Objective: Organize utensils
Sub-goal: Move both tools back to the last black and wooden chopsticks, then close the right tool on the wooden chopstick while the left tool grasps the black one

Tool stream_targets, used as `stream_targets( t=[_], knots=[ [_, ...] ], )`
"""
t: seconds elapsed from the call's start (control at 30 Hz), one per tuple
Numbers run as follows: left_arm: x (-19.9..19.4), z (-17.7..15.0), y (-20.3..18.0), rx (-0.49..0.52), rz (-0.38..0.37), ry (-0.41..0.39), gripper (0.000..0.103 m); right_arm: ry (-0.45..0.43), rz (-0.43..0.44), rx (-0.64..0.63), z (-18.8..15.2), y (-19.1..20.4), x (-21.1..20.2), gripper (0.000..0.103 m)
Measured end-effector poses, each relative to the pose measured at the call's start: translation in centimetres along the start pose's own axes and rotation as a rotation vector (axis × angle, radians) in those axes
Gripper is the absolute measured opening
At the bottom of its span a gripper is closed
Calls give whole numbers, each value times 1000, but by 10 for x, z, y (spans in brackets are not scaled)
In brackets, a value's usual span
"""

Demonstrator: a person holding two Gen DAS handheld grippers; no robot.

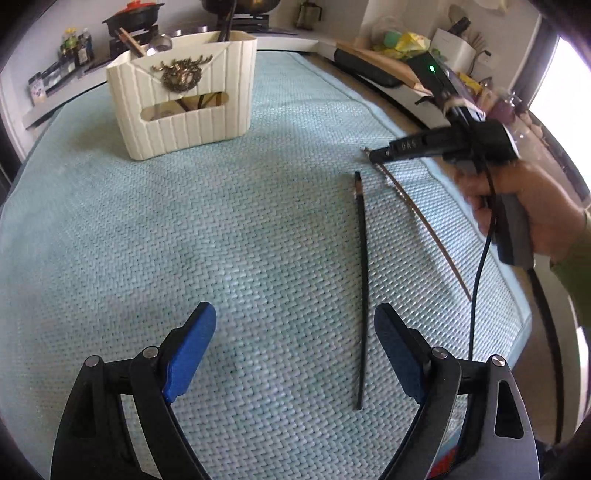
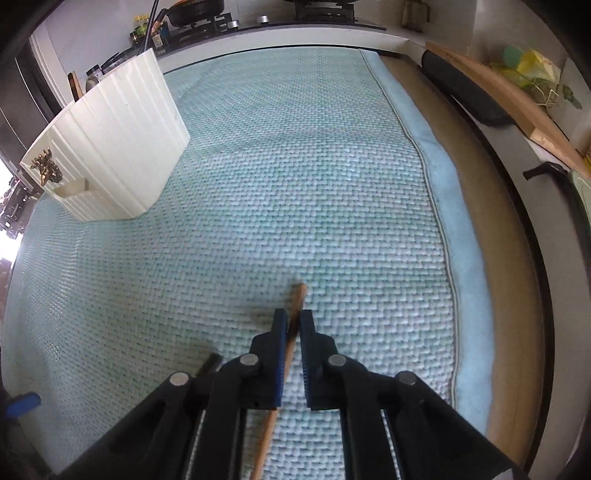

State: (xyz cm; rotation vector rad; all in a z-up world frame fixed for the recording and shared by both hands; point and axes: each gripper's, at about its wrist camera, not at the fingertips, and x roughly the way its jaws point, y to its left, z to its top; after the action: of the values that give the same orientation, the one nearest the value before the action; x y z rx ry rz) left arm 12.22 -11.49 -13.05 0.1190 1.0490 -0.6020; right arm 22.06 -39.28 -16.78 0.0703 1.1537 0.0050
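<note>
The right gripper (image 2: 293, 323) pinched one slim brown wooden chopstick (image 2: 295, 314) on the woven pale-blue mat (image 2: 295, 184), its length running away from the camera. One black chopstick (image 1: 361, 288) lay alongside. The left gripper (image 1: 295, 347) gaped wide, empty.

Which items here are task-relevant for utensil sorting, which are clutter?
Relevant: brown chopstick in the shut right gripper; black chopstick on the mat; white utensil holder; open left gripper.
Clutter: black pot; sauce bottles; wooden board.
</note>
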Motion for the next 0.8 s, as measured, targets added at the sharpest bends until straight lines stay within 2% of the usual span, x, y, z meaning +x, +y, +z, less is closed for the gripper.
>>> stream_targets(
  t=[0.07,0.17,0.27,0.4,0.53,0.6,0.67,0.7,0.73,0.77,0.8],
  knots=[
    [4,17,-9,32,-25,-1,89,-7,8,21,-13,-11,-8,5],
    [20,45,-25,99,-18,11,89,-12,28,52,-31,-27,-19,5],
    [54,69,-38,132,-15,47,87,-20,61,89,-45,-39,-27,6],
    [93,84,-53,173,49,79,78,-27,101,137,-56,-54,-41,6],
    [109,94,-60,204,95,69,78,-33,116,132,-60,-63,-52,7],
    [114,98,-65,218,101,65,78,-22,119,116,-51,-61,-52,13],
    [118,101,-70,234,112,61,77,-18,129,106,-48,-58,-52,33],
    [120,102,-71,241,114,65,70,-18,133,104,-48,-56,-51,33],
    [123,103,-73,245,116,74,57,-18,133,100,-44,-56,-50,33],
    [126,104,-73,247,112,87,49,-17,128,93,-42,-53,-46,33],
    [128,104,-74,246,97,95,33,-15,120,86,-39,-50,-41,33]
  ],
)
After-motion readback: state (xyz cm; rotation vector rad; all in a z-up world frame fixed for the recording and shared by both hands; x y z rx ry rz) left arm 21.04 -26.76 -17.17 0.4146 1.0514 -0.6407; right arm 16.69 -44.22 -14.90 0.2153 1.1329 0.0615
